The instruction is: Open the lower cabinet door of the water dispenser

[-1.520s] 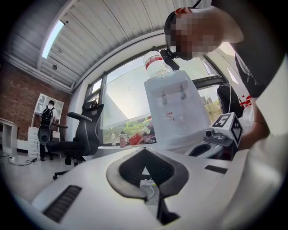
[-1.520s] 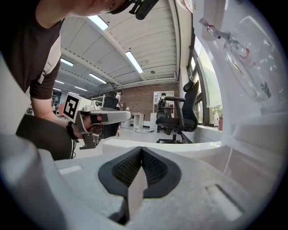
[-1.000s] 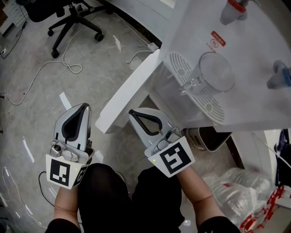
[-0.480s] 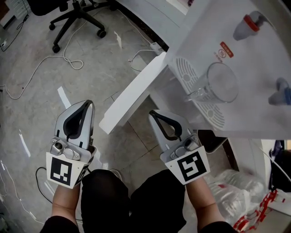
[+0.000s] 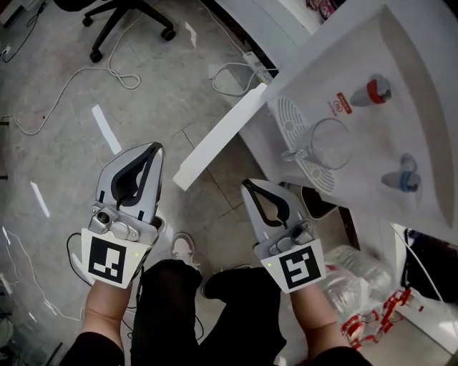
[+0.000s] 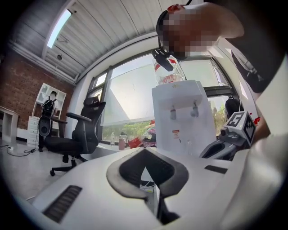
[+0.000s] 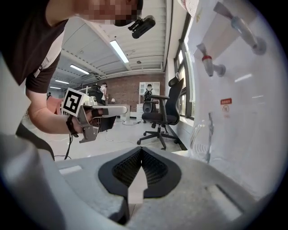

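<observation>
Hovering nearest, in front of the water dispenser [image 5: 322, 78], the left gripper [image 5: 154, 150] and right gripper [image 5: 250, 186] both have jaws closed on nothing. The lower cabinet door [image 5: 218, 136] already stands swung out from the dispenser's base, just beyond the right gripper and apart from it. A glass [image 5: 325, 145] sits on the dispenser's drip tray. Risks: a gripper clipping the door edge could swing it shut, and a bump to the dispenser could tip the glass. An office chair [image 5: 125, 18] stands well apart from the dispenser.

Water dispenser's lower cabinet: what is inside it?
Only a dark, light-rimmed shape shows at the opening, beside the open door; the dispenser's own upper body covers the rest of the interior from above.
</observation>
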`<act>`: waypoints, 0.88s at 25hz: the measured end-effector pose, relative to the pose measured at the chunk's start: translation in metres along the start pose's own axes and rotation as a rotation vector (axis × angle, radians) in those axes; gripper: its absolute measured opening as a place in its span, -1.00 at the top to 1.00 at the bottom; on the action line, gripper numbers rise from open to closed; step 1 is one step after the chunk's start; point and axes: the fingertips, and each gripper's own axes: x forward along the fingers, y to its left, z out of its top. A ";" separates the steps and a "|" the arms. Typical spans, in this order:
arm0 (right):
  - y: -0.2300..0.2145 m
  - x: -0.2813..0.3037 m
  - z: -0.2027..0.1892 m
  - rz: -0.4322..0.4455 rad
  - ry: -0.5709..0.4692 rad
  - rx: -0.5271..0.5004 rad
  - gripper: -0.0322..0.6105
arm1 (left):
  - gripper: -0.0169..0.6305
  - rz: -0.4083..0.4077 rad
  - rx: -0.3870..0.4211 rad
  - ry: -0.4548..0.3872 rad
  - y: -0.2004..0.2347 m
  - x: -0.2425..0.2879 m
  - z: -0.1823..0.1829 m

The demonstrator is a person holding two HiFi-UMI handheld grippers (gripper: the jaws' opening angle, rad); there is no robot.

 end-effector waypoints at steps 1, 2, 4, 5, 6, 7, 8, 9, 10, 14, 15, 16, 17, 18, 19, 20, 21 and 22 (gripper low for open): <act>0.000 -0.005 0.008 -0.011 0.004 0.014 0.89 | 0.93 0.007 -0.012 0.012 -0.003 -0.001 0.007; 0.000 -0.011 0.017 -0.022 0.008 0.028 0.89 | 0.93 0.013 -0.022 0.023 -0.006 -0.003 0.015; -0.001 -0.025 0.033 -0.047 0.024 0.053 0.89 | 0.93 0.016 -0.037 0.044 -0.012 -0.006 0.033; -0.002 -0.032 0.042 -0.060 0.031 0.059 0.89 | 0.93 0.014 -0.043 0.051 -0.015 -0.007 0.043; -0.004 -0.038 0.051 -0.073 0.037 0.063 0.89 | 0.93 0.011 -0.047 0.055 -0.018 -0.007 0.054; -0.006 -0.043 0.061 -0.084 0.043 0.066 0.89 | 0.93 0.009 -0.052 0.059 -0.020 -0.007 0.065; -0.008 -0.050 0.072 -0.094 0.049 0.066 0.89 | 0.93 0.008 -0.058 0.062 -0.023 -0.007 0.077; -0.010 -0.056 0.082 -0.105 0.055 0.066 0.89 | 0.93 0.005 -0.063 0.065 -0.027 -0.007 0.088; -0.012 -0.062 0.094 -0.117 0.058 0.067 0.89 | 0.93 0.003 -0.068 0.068 -0.030 -0.008 0.100; -0.015 -0.086 0.143 -0.156 0.046 0.108 0.89 | 0.93 -0.006 -0.092 0.088 -0.043 -0.011 0.145; -0.015 -0.091 0.154 -0.158 0.040 0.127 0.89 | 0.93 -0.011 -0.097 0.090 -0.047 -0.010 0.156; -0.015 -0.096 0.166 -0.155 0.032 0.142 0.89 | 0.93 -0.018 -0.102 0.093 -0.051 -0.010 0.168; -0.014 -0.101 0.178 -0.152 0.024 0.149 0.89 | 0.93 -0.027 -0.105 0.095 -0.056 -0.010 0.178; -0.014 -0.106 0.189 -0.151 0.018 0.150 0.89 | 0.93 -0.035 -0.109 0.099 -0.060 -0.010 0.189; -0.013 -0.111 0.200 -0.154 0.014 0.148 0.89 | 0.93 -0.042 -0.115 0.103 -0.064 -0.010 0.199; -0.014 -0.117 0.211 -0.160 0.012 0.148 0.89 | 0.93 -0.046 -0.122 0.106 -0.068 -0.011 0.208; -0.015 -0.123 0.222 -0.169 0.011 0.151 0.89 | 0.93 -0.050 -0.130 0.108 -0.072 -0.011 0.218; -0.018 -0.129 0.232 -0.178 0.010 0.152 0.89 | 0.93 -0.054 -0.138 0.109 -0.075 -0.011 0.228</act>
